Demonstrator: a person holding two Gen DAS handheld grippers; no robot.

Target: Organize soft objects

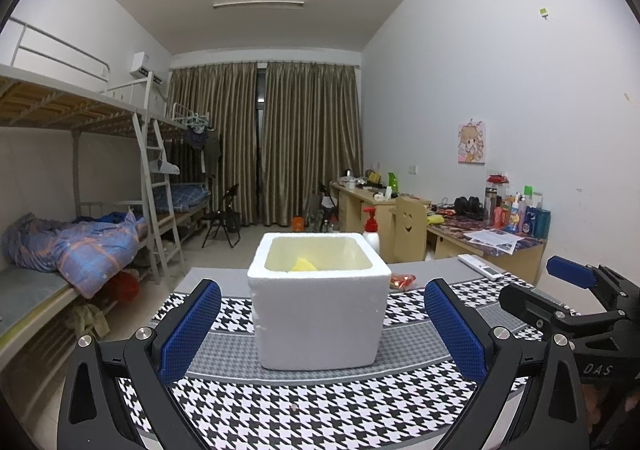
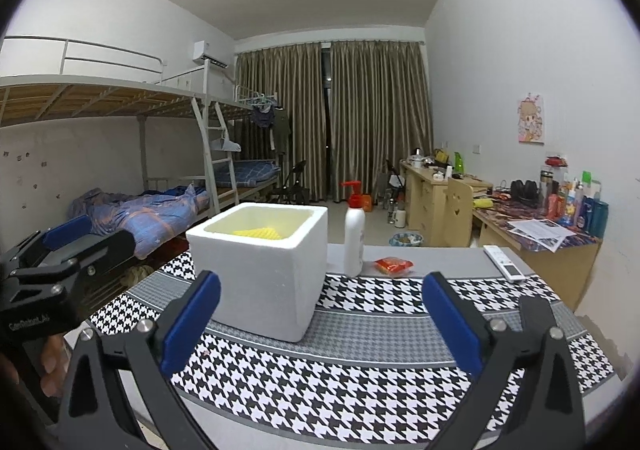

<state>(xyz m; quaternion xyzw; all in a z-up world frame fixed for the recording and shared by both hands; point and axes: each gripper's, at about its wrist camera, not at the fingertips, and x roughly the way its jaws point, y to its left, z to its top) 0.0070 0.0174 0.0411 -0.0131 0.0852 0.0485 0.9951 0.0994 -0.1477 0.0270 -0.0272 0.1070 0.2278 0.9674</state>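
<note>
A white foam box (image 1: 318, 306) stands on the houndstooth table cover (image 1: 320, 410), straight ahead of my left gripper (image 1: 322, 324). A yellow soft object (image 1: 304, 264) lies inside it, also seen in the right wrist view as a yellow soft object (image 2: 258, 232) in the foam box (image 2: 260, 270). My left gripper is open, with nothing between its blue pads. My right gripper (image 2: 320, 322) is open too, empty, with the box ahead to its left. Each gripper shows at the edge of the other's view: the right gripper (image 1: 568, 282) and the left gripper (image 2: 68, 238).
A white pump bottle (image 2: 354, 234) with a red top stands behind the box, a red snack packet (image 2: 394, 265) beside it, a white remote (image 2: 503, 262) at the table's far right. Bunk beds (image 2: 120, 170) fill the left, cluttered desks (image 2: 540, 234) the right.
</note>
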